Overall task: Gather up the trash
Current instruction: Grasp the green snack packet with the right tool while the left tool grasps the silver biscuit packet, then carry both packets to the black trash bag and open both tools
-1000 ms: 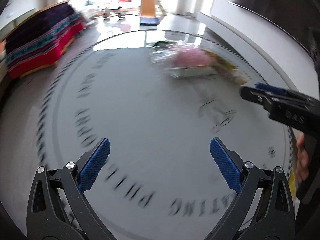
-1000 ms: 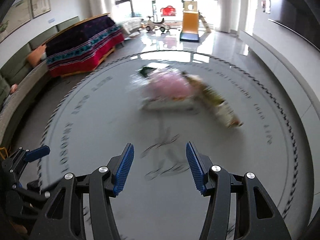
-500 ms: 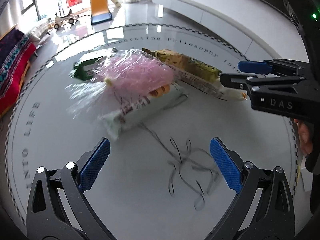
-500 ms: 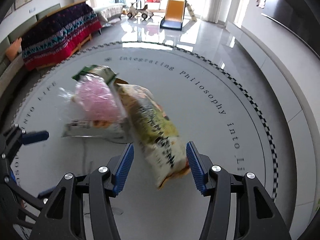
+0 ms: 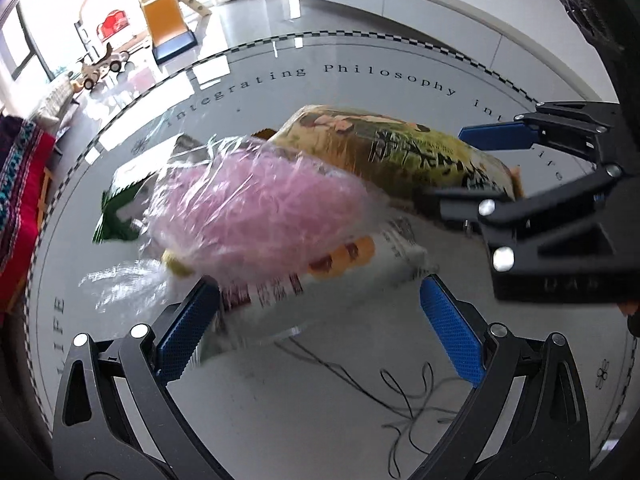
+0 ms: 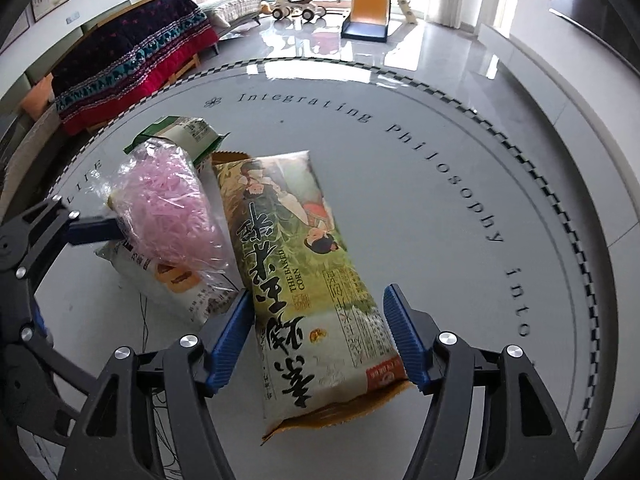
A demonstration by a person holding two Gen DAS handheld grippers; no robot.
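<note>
1. Pink shredded filling shows through the clear plastic bag (image 6: 172, 208), which lies on the round grey table (image 6: 440, 208), to the left of the corn snack packet (image 6: 304, 280) and touching its long edge.
2. Under that bag you have a white wrapper (image 6: 180, 284); its upper half is hidden and its print is too small to read.
3. Behind it, a green-and-white packet (image 6: 180, 132) pokes out, mostly covered.
4. Your left gripper (image 5: 316, 328) stands wide open over the white wrapper's near end, which is blurred; I cannot tell whether the left pad touches it.
5. Your right gripper (image 6: 320, 340) has just been opening and straddles the corn snack packet's lower part, pads (image 6: 404, 340) beside its edges with no squeeze visible. The packet's near end is partly cut off by the fingers.
6. Thin dark thread (image 5: 404, 392) curls on the table, nearer you than the packet, its ends running under the gripper arms.
</note>
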